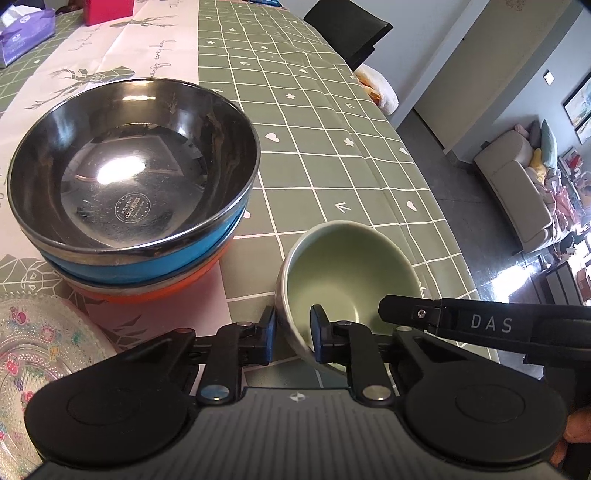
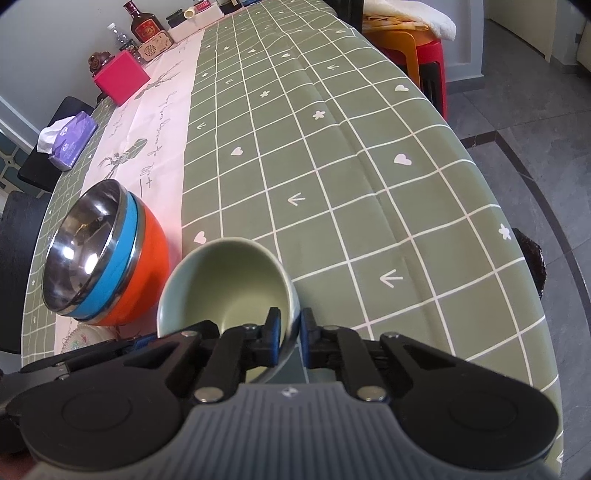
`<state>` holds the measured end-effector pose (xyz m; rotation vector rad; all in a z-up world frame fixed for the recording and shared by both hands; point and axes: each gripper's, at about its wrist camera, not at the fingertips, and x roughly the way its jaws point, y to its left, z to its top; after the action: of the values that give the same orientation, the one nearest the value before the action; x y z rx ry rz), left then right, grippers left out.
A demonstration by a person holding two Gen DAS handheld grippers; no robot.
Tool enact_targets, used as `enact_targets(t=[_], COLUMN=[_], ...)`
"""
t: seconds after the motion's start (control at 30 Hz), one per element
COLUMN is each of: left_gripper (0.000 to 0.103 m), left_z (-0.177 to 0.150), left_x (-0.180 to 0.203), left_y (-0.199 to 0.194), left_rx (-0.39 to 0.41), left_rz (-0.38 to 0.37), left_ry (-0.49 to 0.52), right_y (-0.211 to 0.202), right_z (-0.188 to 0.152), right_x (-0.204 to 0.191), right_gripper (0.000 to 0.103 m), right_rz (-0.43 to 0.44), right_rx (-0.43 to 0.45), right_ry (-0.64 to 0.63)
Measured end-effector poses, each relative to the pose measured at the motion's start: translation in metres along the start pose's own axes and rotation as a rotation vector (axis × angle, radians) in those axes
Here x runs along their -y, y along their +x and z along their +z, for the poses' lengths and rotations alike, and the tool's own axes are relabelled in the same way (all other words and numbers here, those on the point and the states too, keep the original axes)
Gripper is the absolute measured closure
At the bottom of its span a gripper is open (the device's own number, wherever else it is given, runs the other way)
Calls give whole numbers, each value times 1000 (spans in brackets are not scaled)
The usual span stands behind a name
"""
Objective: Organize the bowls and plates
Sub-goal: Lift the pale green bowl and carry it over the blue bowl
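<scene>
A small green bowl (image 1: pixel 347 273) sits tilted at the near edge of the table; it also shows in the right wrist view (image 2: pixel 225 284). My left gripper (image 1: pixel 293 332) has its jaws on either side of the bowl's left rim. My right gripper (image 2: pixel 291 332) is shut on the bowl's right rim, and its finger shows in the left wrist view (image 1: pixel 406 314). A stack of steel bowls (image 1: pixel 133 177), blue over orange, stands to the left; it also shows in the right wrist view (image 2: pixel 107 258). A patterned glass plate (image 1: pixel 40 354) lies at the near left.
The table has a green checked cloth (image 2: pixel 332 166) with a pink runner. A tissue pack (image 2: pixel 70 140), a red box (image 2: pixel 120 79) and bottles (image 2: pixel 142 26) stand far off. Stools (image 2: pixel 417 48) and a dark object (image 2: pixel 532 258) are by the right edge.
</scene>
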<state>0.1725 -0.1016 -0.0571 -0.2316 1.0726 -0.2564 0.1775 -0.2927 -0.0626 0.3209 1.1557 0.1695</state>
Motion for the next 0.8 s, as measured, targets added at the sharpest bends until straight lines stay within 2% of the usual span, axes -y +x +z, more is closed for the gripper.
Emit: enact_targets(t=[0.17,0.37,0.8], left_gripper=[85,85,85], left_z=[-2,-4,-1], left_x=[1,9,26], left_y=[-1,-13,-70], left_rx=[9,36,150], left_rz=[21,44,42], left_ry=[-9,26,66], right_y=[-3,-13,-72], right_z=[-3,-8,-18], right_x=[-5,-7,-17], right_gripper=[95,95,96], right_rz=[-17,-2,76], right_rx=[13,33,223], right_ry=[-41,-59,-71])
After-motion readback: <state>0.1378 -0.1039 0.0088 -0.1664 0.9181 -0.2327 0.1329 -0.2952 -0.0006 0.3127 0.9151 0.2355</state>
